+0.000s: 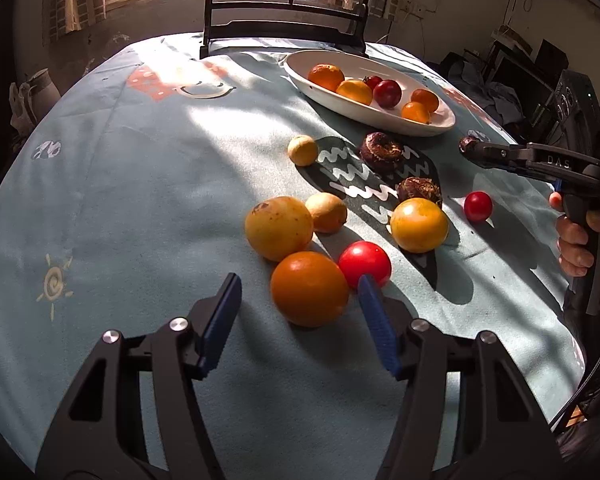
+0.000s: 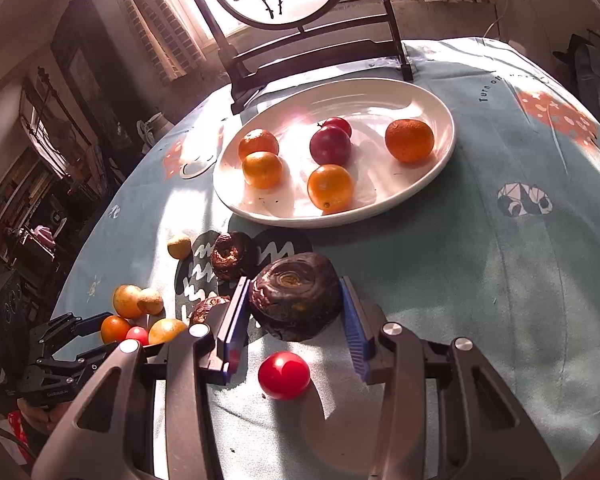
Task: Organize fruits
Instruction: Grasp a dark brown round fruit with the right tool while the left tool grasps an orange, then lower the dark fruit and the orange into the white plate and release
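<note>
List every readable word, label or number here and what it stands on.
"DAS": on the right gripper body, left wrist view.
"Turn off": printed on the tablecloth; the words after it are too small to read.
Small print on the left gripper body: too blurred to read.

the tablecloth (image 1: 140, 200) looks like soft matt cloth, a little fuzzy, with printed pictures. the plate (image 2: 420, 92) is white and glossy, like glazed ceramic, and it shines in the sun. the orange (image 1: 309, 288) has a skin with fine pores and a weak shine. the red tomato (image 2: 284, 375) is very smooth and glossy. the dark fruit (image 2: 294, 294) is wrinkled, rough and dull. the left gripper (image 1: 296, 322) is of matt black plastic with bright metal bolts, and its blue pads (image 1: 220, 320) are ribbed, maybe rubber. the stand (image 2: 320, 56) seems dark lacquered wood.
</note>
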The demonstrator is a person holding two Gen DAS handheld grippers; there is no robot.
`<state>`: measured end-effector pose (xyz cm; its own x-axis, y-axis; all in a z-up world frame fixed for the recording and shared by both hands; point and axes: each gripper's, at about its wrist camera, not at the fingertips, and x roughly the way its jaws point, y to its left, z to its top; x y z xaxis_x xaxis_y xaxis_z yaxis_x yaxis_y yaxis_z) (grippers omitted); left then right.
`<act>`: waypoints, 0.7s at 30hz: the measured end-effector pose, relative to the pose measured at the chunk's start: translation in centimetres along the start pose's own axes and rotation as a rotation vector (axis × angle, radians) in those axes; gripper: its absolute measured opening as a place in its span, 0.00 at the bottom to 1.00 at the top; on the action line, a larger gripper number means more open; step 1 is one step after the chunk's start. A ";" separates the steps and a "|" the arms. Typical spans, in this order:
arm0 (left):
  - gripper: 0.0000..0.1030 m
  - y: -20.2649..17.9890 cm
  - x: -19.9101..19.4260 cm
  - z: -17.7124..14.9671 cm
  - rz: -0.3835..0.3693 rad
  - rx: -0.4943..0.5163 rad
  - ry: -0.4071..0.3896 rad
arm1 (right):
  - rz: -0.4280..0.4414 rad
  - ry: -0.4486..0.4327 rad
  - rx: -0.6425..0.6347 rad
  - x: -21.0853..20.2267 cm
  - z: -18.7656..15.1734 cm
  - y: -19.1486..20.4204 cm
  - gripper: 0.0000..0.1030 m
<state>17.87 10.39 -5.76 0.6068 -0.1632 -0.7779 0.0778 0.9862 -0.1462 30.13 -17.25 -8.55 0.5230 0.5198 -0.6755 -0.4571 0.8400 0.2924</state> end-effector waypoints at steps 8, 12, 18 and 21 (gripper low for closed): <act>0.49 -0.2 0.2 0.0 -0.012 0.004 0.009 | 0.000 0.000 -0.009 -0.1 -0.1 0.3 0.43; 0.38 -0.4 0.2 -0.1 -0.018 0.007 0.008 | 0.003 -0.005 -0.010 -0.1 -0.1 0.3 0.43; 0.38 -0.9 -0.1 -0.2 0.012 0.010 -0.003 | 0.017 -0.033 -0.022 -0.4 0.1 0.5 0.43; 0.38 -1.2 -0.7 -0.2 0.025 0.012 -0.027 | 0.055 -0.053 -0.023 -0.6 0.2 0.6 0.43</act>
<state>17.19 9.35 -5.14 0.6300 -0.1383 -0.7642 0.0722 0.9902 -0.1197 29.73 -17.04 -7.88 0.5339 0.5734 -0.6214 -0.5026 0.8062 0.3121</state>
